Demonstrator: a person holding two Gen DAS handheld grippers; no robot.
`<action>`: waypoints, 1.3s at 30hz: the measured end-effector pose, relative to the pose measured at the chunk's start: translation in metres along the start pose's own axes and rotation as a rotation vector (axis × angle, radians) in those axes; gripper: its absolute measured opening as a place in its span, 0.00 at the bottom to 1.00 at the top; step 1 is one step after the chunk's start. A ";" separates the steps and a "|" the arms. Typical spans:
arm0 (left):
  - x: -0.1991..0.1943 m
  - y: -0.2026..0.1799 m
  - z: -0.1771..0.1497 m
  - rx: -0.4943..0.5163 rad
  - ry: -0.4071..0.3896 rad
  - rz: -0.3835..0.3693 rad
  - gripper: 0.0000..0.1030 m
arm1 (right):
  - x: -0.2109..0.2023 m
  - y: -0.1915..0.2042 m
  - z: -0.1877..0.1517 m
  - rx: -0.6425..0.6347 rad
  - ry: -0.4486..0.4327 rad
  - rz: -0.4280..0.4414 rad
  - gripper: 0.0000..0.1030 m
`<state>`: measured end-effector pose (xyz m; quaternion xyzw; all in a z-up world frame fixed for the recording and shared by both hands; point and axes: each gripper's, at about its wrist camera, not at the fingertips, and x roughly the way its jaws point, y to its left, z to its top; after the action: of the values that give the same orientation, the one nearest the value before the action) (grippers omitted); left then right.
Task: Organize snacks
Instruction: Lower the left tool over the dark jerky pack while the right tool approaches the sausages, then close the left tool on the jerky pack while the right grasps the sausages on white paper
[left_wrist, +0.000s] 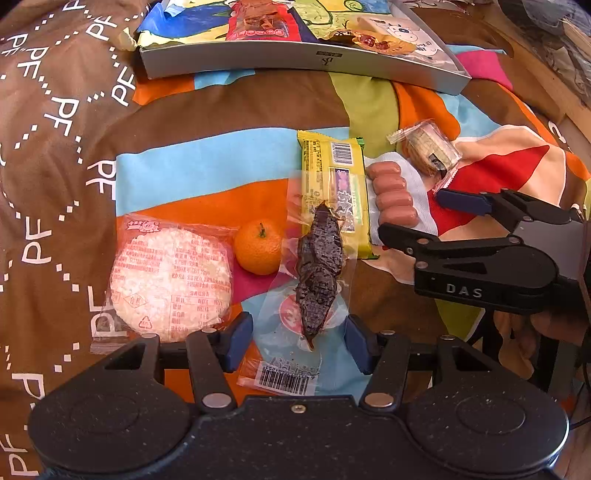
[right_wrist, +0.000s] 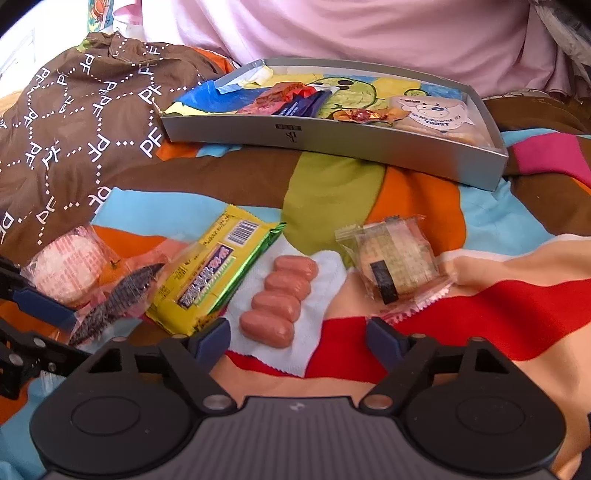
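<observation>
Right wrist view: a shallow grey box (right_wrist: 332, 142) is seen lying at the far side of a patchwork bedspread (right_wrist: 498, 295), against a pink cloth (right_wrist: 332, 33). Several wrapped snacks are held in it: a red packet (right_wrist: 275, 96) toward the left, a dark blue wrapper (right_wrist: 301, 105) beside it, a small gold-wrapped sweet (right_wrist: 364, 115), and a toast packet with a cartoon cow (right_wrist: 434, 116) at the right end. A colourful drawing lines the box floor.

The rest of the snacks are spread on the bedspread, outside the box. A row of small sausages (right_wrist: 279, 306) is laid on a white cloth (right_wrist: 325, 273); a yellow bar packet (right_wrist: 216, 269) lies just to their left and a clear-wrapped biscuit (right_wrist: 397, 264) to their right. In the left wrist view a round rice cracker in its bag (left_wrist: 170, 280), a mandarin (left_wrist: 258, 246) and a dark dried snack in a clear pouch (left_wrist: 317, 280) are seen side by side, the pouch overlapping the yellow packet's near end.

The left gripper (left_wrist: 299, 338) is held low over the bed with its jaws set wide on either side of the pouch's near end; contact with the film cannot be told. The right gripper (right_wrist: 299, 338) is held low near the sausages, jaws wide and holding nothing, pointed toward the box.
</observation>
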<state>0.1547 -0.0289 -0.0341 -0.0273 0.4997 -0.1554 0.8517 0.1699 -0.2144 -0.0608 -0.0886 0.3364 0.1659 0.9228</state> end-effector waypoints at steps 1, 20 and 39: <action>0.000 0.000 0.000 0.000 0.000 0.000 0.55 | 0.002 0.001 0.000 -0.007 -0.004 -0.001 0.79; -0.002 0.001 -0.007 -0.019 0.001 -0.011 0.56 | -0.039 -0.007 -0.008 0.033 0.090 0.096 0.32; 0.016 -0.005 0.014 0.028 -0.013 -0.013 0.67 | -0.007 -0.031 -0.003 0.230 0.014 0.217 0.56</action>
<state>0.1731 -0.0403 -0.0396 -0.0195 0.4917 -0.1676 0.8543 0.1741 -0.2458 -0.0571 0.0534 0.3672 0.2244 0.9011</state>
